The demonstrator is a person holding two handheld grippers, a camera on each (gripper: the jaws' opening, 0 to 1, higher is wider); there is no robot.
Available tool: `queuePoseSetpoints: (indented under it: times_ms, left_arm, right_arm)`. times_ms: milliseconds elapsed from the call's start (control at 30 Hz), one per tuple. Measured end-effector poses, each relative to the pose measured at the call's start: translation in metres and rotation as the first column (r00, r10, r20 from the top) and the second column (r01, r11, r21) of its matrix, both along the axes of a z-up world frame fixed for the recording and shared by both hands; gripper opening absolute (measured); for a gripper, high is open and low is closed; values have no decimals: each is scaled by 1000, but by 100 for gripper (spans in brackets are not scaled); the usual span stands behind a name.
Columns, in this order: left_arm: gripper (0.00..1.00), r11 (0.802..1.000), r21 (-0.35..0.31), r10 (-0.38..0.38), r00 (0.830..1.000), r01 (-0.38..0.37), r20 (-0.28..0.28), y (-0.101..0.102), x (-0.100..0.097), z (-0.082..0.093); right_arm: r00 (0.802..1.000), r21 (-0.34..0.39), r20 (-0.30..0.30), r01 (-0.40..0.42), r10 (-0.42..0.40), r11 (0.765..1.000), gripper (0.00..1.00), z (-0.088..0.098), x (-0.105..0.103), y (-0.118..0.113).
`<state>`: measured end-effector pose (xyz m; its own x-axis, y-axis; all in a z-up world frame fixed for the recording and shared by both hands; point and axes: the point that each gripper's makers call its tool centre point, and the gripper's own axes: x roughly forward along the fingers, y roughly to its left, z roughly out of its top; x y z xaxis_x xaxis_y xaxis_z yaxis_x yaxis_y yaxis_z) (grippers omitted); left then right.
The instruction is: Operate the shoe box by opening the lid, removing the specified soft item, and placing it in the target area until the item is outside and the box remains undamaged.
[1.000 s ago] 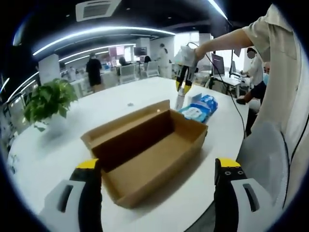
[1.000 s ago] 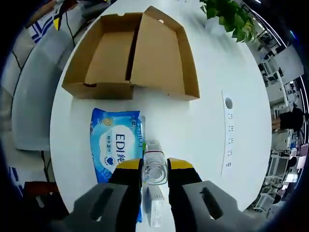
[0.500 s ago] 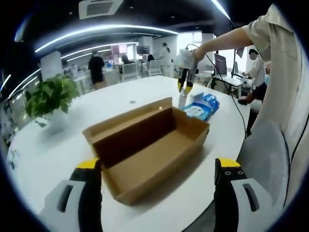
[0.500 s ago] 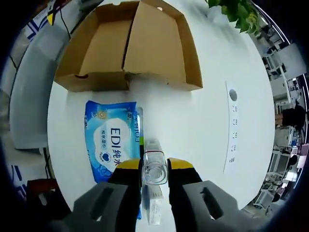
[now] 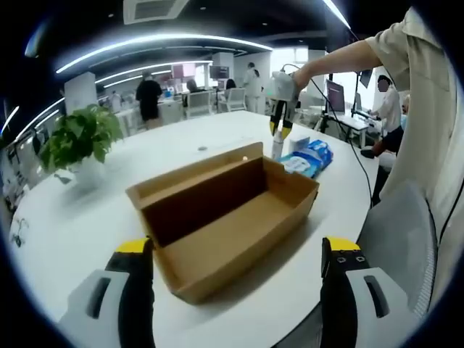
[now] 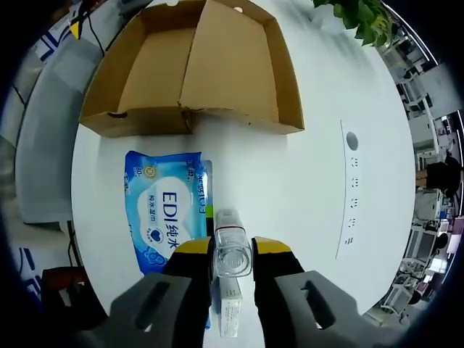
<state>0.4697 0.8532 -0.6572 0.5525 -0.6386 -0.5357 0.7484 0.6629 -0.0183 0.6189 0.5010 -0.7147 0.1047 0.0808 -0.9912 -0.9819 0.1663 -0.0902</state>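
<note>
A person is working at a round white table (image 5: 109, 196) in an open office, a two-jaw tool in each hand. In the right gripper view, the right gripper (image 6: 233, 255) is pointing down at the tabletop and clasping a small clear bottle (image 6: 233, 246) between its yellow-tipped jaws, which are pressing against the bottle's sides. Just beside the bottle, a blue pack of wet wipes (image 6: 167, 215) is lying flat on the table, outside the box, and a small white carton (image 6: 230, 304) is lying under the jaws. Beyond the pack, the brown cardboard shoe box (image 6: 190, 72) is sitting open, its lid folded back and lying alongside the tray, and the tray is showing a bare cardboard floor. A white strip with a row of small marks (image 6: 347, 190) is running across the table to the right of the box, and a green potted plant (image 6: 357, 19) is standing at the table's far edge. In the left gripper view, the left gripper (image 5: 235, 262) is hovering near the open box with its jaws spread wide and nothing between them. Past the box, the right gripper is hanging from the person's outstretched arm (image 5: 341, 56) above the wipes. A grey chair (image 5: 406, 232) is standing beside the table, and other people are standing among desks in the background.
</note>
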Motion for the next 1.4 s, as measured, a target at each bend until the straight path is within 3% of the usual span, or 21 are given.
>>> queuePoseSetpoints:
  times_ms: [300,400,700,833,1033,1233,1400]
  left_arm:
    - [97,999,0,32,999,-32,-19,6,2,-4]
    - [96,999,2,52,998,-52,-23,9,4,-4]
    - [86,992,32,122,992,-121,-31,22,14,-9]
    - [79,986,50,160,986,-158,-45,28,19,-14]
    - [65,974,79,218,975,-214,-45,39,25,-18]
    - [53,955,92,287,955,-280,-71,53,31,-24]
    - [47,935,83,352,932,-345,-88,64,37,-26]
  right_arm:
    - [1000,8,15,-10,10,1000,21,0,4,2]
    - [1000,11,28,-11,11,1000,26,3,6,1]
    - [995,70,95,16,-22,997,32,19,12,9]
    - [994,102,98,42,-52,994,34,26,12,14]
    - [978,224,71,175,-195,959,38,40,13,33]
    - [959,300,59,248,-277,921,39,50,19,45]
    - [926,357,45,335,-374,872,40,55,28,53]
